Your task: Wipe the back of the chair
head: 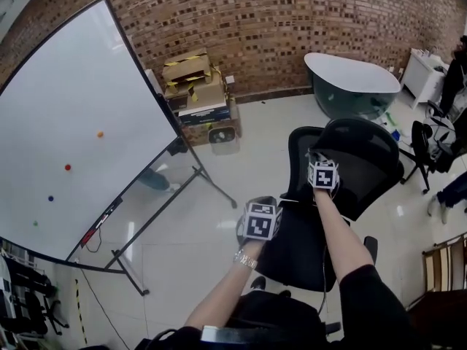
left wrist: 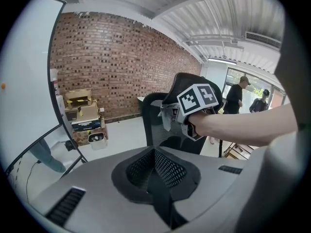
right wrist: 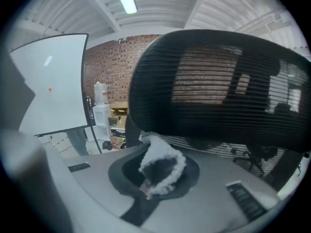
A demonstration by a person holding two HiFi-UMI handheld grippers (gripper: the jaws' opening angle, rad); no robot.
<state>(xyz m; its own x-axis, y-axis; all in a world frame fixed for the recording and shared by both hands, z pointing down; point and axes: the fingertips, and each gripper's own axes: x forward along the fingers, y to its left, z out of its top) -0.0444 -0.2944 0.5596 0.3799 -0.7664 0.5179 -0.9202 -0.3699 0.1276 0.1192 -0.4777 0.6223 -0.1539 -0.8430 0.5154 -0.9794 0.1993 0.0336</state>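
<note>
A black mesh office chair [head: 303, 152] stands in front of me, its headrest [head: 361, 148] to the right. My right gripper [head: 321, 168] is at the headrest's near edge, shut on a white fluffy cloth [right wrist: 160, 166]. In the right gripper view the headrest [right wrist: 218, 81] fills the top, just above the cloth. My left gripper [head: 260, 221] hovers left of the chair back, above the seat [head: 299, 250], its jaws together and empty [left wrist: 158, 178]. The left gripper view shows the right gripper [left wrist: 197, 101] with the cloth [left wrist: 167, 113] hanging by the chair back [left wrist: 155, 123].
A large whiteboard on a stand [head: 73, 122] leans at the left. Cardboard boxes [head: 193, 86] sit by the brick wall. A white-topped tub-like table [head: 350, 79] is behind the chair. Other chairs [head: 423, 148] and two people [left wrist: 238, 98] are at the right.
</note>
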